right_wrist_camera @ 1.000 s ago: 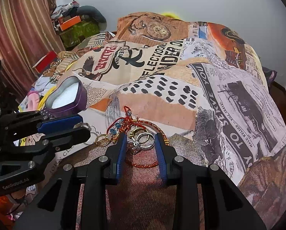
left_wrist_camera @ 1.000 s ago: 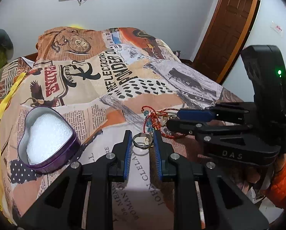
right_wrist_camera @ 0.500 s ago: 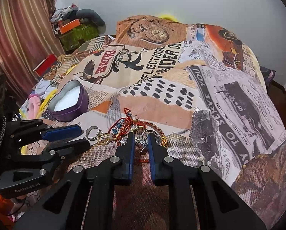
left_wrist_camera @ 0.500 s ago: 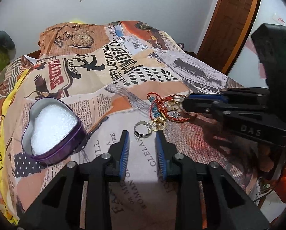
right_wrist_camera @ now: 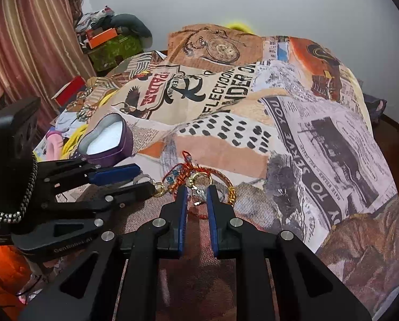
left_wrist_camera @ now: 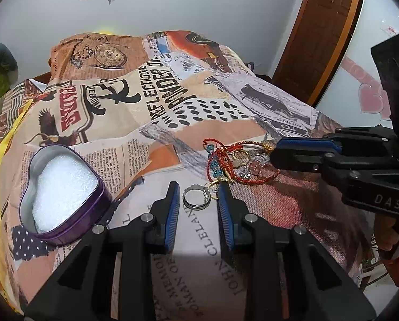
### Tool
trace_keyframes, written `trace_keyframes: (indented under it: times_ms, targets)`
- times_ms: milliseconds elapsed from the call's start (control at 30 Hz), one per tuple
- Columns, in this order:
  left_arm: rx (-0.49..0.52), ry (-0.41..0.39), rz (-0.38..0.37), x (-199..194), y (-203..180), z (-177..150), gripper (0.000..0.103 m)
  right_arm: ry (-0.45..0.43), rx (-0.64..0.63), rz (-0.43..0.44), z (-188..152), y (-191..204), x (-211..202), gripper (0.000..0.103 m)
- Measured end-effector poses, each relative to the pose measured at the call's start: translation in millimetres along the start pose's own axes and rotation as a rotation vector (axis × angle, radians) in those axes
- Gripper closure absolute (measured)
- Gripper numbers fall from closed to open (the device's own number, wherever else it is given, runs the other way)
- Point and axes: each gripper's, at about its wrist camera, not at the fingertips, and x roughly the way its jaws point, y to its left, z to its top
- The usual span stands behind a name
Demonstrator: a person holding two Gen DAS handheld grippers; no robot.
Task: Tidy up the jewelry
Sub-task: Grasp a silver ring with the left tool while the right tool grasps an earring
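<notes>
A silver ring lies on the patterned bedspread between the open fingers of my left gripper. A small gold ring lies beside it. A pile of red cord bracelets and rings lies just beyond. A purple heart-shaped tin with white foam sits at left, open. My right gripper is open with a narrow gap over the jewelry pile; it also shows in the left wrist view. The tin shows in the right wrist view.
The bedspread covers the whole bed. A wooden door stands at back right. Boxes and clothes are piled by the striped curtain at left. A red box lies near the bed's left edge.
The left gripper dropped back, then came forward around the silver ring, which lies on the bedspread. The right gripper narrowed its gap, then widened a little at the pile.
</notes>
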Motion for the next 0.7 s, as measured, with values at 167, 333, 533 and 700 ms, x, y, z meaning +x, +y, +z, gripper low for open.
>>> trace_keyframes:
  times_ms: [167, 333, 533, 700]
  targets:
    - [0.003, -0.001, -0.004, -5, 2, -4, 0.082, 0.007, -0.004, 0.059, 7, 8, 8, 0.09]
    - [0.017, -0.003, 0.015, -10, 6, -8, 0.082, 0.043, -0.018, 0.107, 6, 17, 19, 0.09]
    - [0.027, 0.001, 0.017, -13, 6, -11, 0.082, 0.081, 0.0, 0.046, 1, 7, 28, 0.09]
    - [0.021, 0.001, 0.017, -12, 6, -12, 0.082, 0.084, -0.023, 0.023, -1, 9, 29, 0.09]
